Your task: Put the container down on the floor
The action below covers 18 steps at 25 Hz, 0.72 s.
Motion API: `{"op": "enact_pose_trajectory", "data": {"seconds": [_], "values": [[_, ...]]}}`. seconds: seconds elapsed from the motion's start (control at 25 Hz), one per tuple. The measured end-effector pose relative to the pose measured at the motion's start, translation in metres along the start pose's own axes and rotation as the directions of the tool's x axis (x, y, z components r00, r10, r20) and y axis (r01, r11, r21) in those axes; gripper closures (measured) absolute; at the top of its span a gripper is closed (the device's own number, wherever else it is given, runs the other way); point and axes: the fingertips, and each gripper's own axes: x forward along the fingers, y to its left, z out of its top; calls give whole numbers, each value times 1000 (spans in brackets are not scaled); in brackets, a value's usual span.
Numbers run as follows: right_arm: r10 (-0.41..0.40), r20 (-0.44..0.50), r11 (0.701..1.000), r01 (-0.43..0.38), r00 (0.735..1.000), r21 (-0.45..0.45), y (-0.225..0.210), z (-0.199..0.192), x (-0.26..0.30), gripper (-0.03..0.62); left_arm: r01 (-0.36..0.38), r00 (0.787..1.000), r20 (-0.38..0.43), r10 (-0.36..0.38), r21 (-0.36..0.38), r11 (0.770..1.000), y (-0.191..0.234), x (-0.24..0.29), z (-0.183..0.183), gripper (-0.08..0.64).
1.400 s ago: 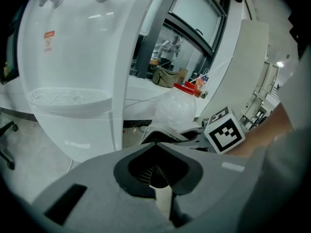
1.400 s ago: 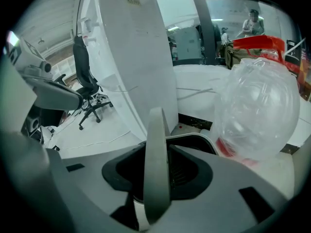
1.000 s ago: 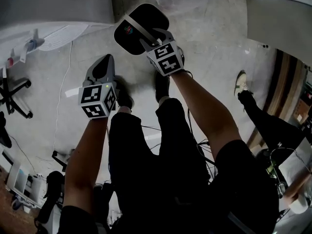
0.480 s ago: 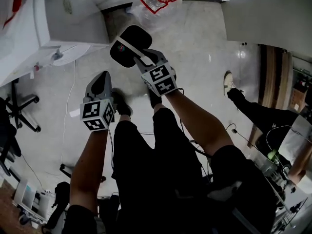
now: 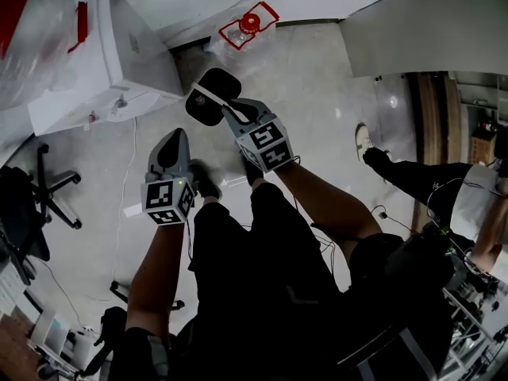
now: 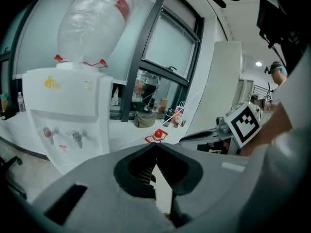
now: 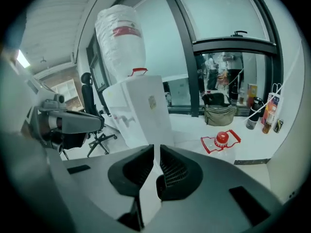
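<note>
While left gripper [image 6: 155, 146] jaws meet and right gripper [image 7: 156, 149] jaws, just closing, leave an empty slit, I risk clipping the clear red-capped plastic container [image 7: 221, 140] beyond them.

Beyond the left tongs [image 5: 176, 137] and right tongs [image 5: 228, 108], the jug [image 5: 248, 26] sits on the floor [image 5: 317, 94], with the water cooler [image 5: 119, 46] at its left.
</note>
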Motion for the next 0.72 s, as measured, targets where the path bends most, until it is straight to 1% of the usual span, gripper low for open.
{"op": "enact_pose_trajectory", "data": {"seconds": [0.04, 0.16, 0.2, 0.24, 0.32, 0.36, 0.48, 0.56, 0.64, 0.72], "values": [[-5, 12, 1000, 4, 1000, 9, 3, 10, -7, 552, -3, 1000, 14, 3, 3, 1000, -3, -6, 8, 549], [9, 24, 998, -11, 1000, 58, 13, 30, -27, 561, -19, 999, 41, 17, 57, 998, -14, -29, 27, 549], [21, 28, 998, -23, 999, 63, 17, 34, -34, 562, -20, 999, 46, 17, 53, 998, -17, -38, 32, 549], [28, 40, 997, -30, 999, 64, 20, 41, -42, 565, -20, 999, 50, 19, 32, 999, -19, -46, 37, 549], [19, 94, 998, -25, 995, 61, 26, 63, -60, 568, -27, 998, 57, 28, -18, 999, -19, -58, 46, 549], [14, 120, 998, -21, 993, 58, 28, 74, -69, 569, -29, 998, 61, 31, -27, 999, -20, -63, 51, 549], [32, 142, 998, -38, 989, 40, 40, 100, -90, 569, -20, 997, 74, 18, 16, 1000, -29, -78, 69, 549], [49, 156, 999, -51, 987, 9, 50, 116, -102, 569, -9, 996, 94, 5, 41, 999, -36, -88, 85, 549], [65, 179, 998, -59, 982, -37, 58, 134, -113, 571, -9, 992, 124, 3, 45, 999, -40, -97, 102, 549], [82, 187, 995, -72, 979, -63, 65, 145, -125, 570, -6, 990, 144, 0, 38, 999, -47, -105, 113, 549]]}}
